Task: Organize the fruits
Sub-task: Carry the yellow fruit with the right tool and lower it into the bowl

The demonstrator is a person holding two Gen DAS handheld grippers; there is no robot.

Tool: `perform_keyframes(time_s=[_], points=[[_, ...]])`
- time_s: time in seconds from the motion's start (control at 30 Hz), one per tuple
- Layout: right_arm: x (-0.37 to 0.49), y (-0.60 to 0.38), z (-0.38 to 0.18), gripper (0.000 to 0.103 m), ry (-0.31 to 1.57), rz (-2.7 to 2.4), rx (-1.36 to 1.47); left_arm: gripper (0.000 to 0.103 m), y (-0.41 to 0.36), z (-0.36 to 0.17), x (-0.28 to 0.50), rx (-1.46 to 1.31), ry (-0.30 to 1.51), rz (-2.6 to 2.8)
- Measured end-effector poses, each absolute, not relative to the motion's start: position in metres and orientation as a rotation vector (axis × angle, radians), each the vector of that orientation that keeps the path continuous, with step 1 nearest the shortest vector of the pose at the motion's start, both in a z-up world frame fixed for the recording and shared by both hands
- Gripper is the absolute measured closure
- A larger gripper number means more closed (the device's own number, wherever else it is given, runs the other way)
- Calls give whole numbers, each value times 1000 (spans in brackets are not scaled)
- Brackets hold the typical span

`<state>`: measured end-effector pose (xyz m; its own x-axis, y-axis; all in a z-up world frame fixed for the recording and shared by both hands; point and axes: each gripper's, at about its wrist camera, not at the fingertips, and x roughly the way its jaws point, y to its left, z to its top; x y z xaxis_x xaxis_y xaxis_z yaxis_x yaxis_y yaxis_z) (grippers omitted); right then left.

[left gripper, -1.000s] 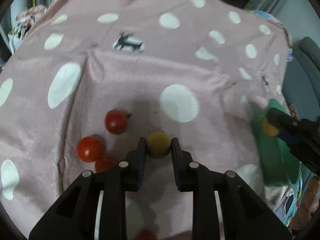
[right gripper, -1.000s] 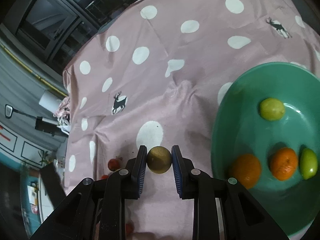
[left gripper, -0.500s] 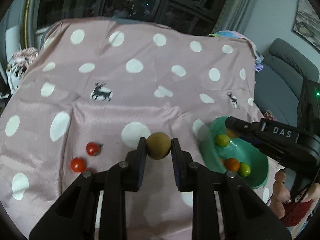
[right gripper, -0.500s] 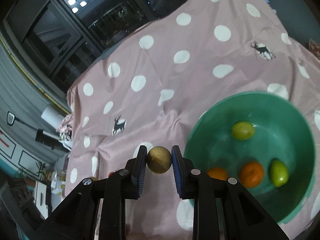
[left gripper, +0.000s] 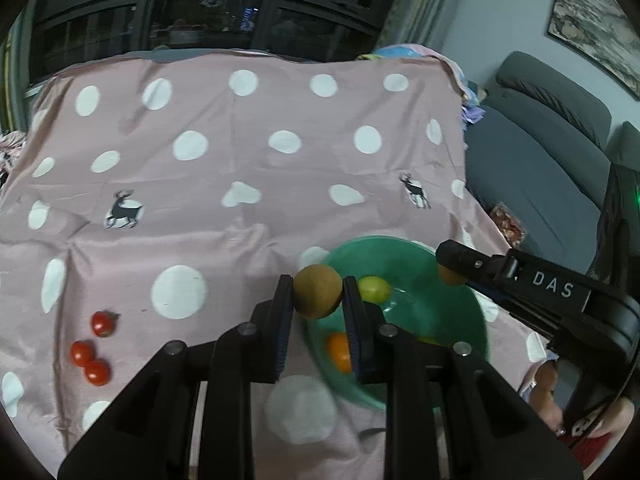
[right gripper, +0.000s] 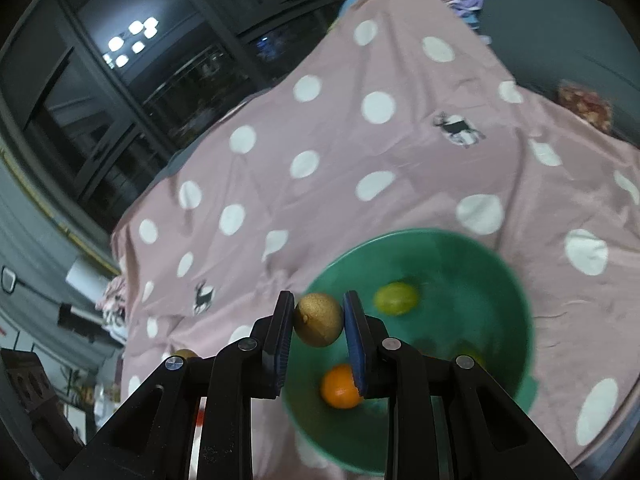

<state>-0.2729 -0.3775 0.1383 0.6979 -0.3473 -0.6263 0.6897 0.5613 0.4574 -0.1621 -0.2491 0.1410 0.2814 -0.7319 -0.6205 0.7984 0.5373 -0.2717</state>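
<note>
My left gripper (left gripper: 317, 298) is shut on a round brown fruit (left gripper: 318, 291) and holds it above the near-left rim of the green bowl (left gripper: 460, 300). My right gripper (right gripper: 319, 318) is shut on a second round brown fruit (right gripper: 319, 319) above the bowl's left rim (right gripper: 516, 280). In the left wrist view the right gripper reaches in from the right, with its fruit (left gripper: 450, 276) over the bowl. Inside the bowl lie a green fruit (right gripper: 396, 299) and an orange (right gripper: 340, 386). Three red tomatoes (left gripper: 92, 350) lie on the cloth at left.
A pink polka-dot cloth (left gripper: 240, 160) covers the table. A grey sofa (left gripper: 552, 148) stands to the right of the table. Dark windows are behind the far edge. A person's hand (left gripper: 560, 412) shows at the lower right.
Both grippers have risen and moved toward the green bowl, each still holding its brown fruit. The left one left the tomatoes behind on the cloth.
</note>
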Motion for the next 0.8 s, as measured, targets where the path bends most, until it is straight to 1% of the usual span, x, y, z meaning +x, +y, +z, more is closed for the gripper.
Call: perform_keyframes(time_s=[0.13, 0.33, 0.47, 0.63, 0.8], points=[[-289, -387, 141, 76, 477, -665, 770, 79, -265, 149, -180, 145, 755, -1011], [-306, -394, 145, 76, 453, -712, 770, 79, -289, 160, -195, 221, 805, -1049], [-313, -401, 142, 76, 438, -685, 792, 79, -305, 163, -202, 306, 806, -1062], [-313, -410, 131, 76, 462, -704, 840, 79, -307, 145, -200, 317, 846, -1074], [-312, -413, 121, 76, 464, -672, 900, 79, -321, 127, -194, 322, 943, -1080]])
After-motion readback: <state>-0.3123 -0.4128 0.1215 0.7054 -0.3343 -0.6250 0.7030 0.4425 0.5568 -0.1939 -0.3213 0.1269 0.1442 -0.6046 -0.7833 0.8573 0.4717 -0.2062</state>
